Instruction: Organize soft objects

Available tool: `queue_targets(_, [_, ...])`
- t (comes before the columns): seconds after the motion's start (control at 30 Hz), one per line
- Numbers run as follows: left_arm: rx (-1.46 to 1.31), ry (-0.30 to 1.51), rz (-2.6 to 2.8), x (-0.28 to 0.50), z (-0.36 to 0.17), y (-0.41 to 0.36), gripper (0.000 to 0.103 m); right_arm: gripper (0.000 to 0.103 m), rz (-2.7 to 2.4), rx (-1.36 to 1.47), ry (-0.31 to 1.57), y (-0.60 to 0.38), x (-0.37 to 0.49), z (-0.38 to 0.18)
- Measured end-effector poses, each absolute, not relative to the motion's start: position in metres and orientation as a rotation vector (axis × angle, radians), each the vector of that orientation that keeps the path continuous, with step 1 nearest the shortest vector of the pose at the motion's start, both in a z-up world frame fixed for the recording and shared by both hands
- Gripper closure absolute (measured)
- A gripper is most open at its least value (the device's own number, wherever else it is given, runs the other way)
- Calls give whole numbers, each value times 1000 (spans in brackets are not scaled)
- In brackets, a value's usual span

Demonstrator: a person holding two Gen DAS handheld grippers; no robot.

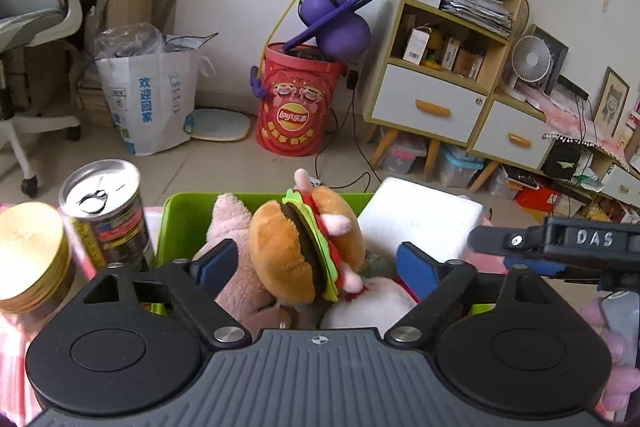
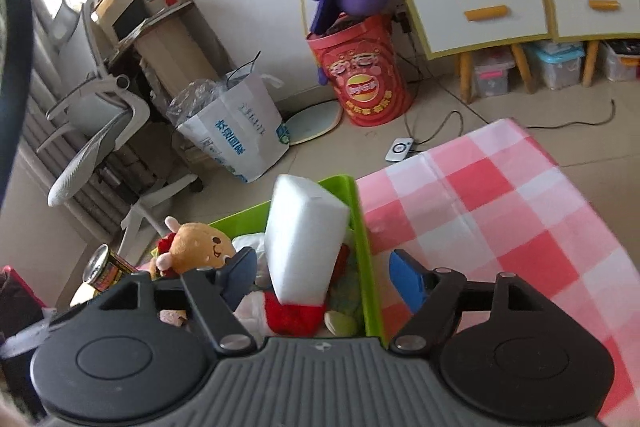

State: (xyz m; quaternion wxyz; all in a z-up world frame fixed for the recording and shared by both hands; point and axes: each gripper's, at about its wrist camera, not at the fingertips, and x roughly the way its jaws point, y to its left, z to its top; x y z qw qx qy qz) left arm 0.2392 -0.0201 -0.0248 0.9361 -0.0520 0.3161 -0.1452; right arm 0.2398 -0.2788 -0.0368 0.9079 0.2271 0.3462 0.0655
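- Left gripper [image 1: 316, 261]: fingers spread, one on each side of the burger plush [image 1: 306, 247] at centre frame, neither pad visibly pressing it — nothing is held.
- Right gripper [image 2: 324, 273]: fingers also spread, straddling the lower end of the foam block [image 2: 306, 239] at centre frame; the right pad sits outside the bin [image 2: 366, 247] wall, so no pinch here either.
- The burger lies on its side atop a pink plush [image 1: 236, 255] and a white plush [image 1: 368, 301], all piled inside the green bin.
- The block stands tilted in the bin's right corner, leaning on the rim, its base among a red-trimmed toy [image 2: 294, 313].
- Handling, as a guess: the plush looks light and squashy and will give under the pads — take it across the bun halves, not by the thin felt lettuce. The block looks light and springy; grip its flat faces mid-height.
- At frame left, outside the bin, stand a can [image 1: 106, 215] and a gold tin [image 1: 30, 255], both hard; the check cloth [image 2: 500, 203] fills the right.
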Motion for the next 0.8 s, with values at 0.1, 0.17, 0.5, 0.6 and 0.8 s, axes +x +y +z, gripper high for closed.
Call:
queue_targets(0.1, [-106,635,-280,223,-18,-17,9,42,114,488,713,-289,224,-28])
queue_targets(0.17, [-102,639,-261,211,-15,-14,6,41,102,485,712,-292,212,-24])
queue_targets(0.5, [-93,737,-156,144,-8,0,5,39,107,446,730,-281,143,-12])
queue_targets(0.6, [-87,767,-129,124,-8,4,5,39,98,420,747,-273,124,-10])
queue_targets(0.8, [-66,818,-64,86,-5,9,5,38,80,393,769,-260,84,0])
